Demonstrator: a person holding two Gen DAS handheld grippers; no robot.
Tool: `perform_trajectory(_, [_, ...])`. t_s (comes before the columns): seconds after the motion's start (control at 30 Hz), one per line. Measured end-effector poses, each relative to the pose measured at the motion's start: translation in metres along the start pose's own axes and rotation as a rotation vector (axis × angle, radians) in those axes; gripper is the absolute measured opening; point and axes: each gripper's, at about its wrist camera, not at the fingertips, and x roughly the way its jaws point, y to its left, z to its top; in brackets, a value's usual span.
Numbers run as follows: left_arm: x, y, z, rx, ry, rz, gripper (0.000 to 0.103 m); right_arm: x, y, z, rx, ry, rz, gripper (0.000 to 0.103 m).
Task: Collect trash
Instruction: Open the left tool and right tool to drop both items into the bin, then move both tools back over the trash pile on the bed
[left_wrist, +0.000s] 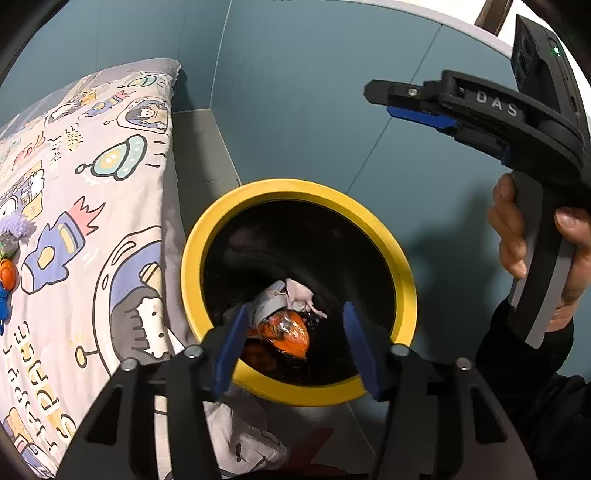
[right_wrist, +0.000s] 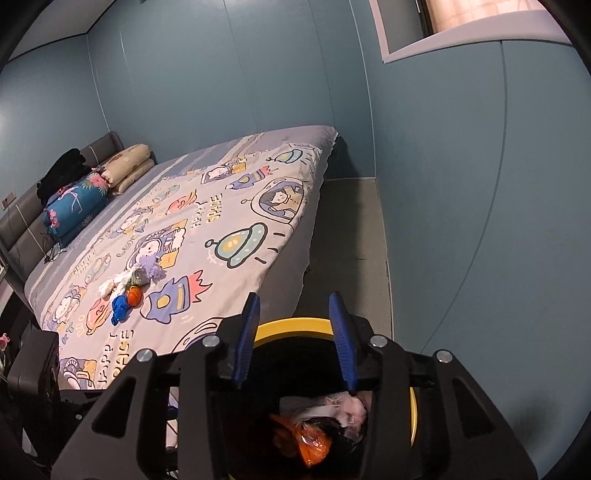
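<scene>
A black bin with a yellow rim (left_wrist: 397, 254) stands on the floor beside the bed; it also shows in the right wrist view (right_wrist: 291, 326). Inside lie an orange wrapper (left_wrist: 286, 332) (right_wrist: 312, 445) and crumpled white paper (left_wrist: 295, 295) (right_wrist: 347, 406). My left gripper (left_wrist: 295, 347) is open and empty just above the bin's near rim. My right gripper (right_wrist: 295, 336) is open and empty above the bin; its fingers (left_wrist: 417, 114) show at the upper right of the left wrist view. A pile of trash (right_wrist: 129, 288) lies on the bed: blue, orange, purple and white pieces.
The bed (right_wrist: 207, 221) with a cartoon space sheet fills the left. Pillows (right_wrist: 125, 166) and a folded blue blanket (right_wrist: 74, 206) lie at its head. Teal walls (right_wrist: 461, 184) close in behind and to the right of the bin. Grey floor (right_wrist: 351, 240) runs along the bed.
</scene>
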Motion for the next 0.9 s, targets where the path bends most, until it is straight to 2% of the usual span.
perform_trajectory(0.27, [-0.017,0.019,0.005,-0.043,-0.046,0.044,0.055,-0.008,0.005,0.005,0.003,-0.036,0.029,0.041])
perform_trajectory(0.4, [-0.030,0.037,0.005,-0.078,-0.078,0.095,0.065,-0.009,0.017,0.009,-0.019,-0.048,0.047,0.045])
perform_trajectory(0.73, [-0.084,0.106,0.005,-0.204,-0.204,0.234,0.073,-0.002,0.068,0.025,-0.068,-0.075,0.151,0.059])
perform_trajectory(0.9, [-0.113,0.146,-0.002,-0.263,-0.259,0.314,0.077,0.013,0.097,0.033,-0.093,-0.070,0.194,0.063])
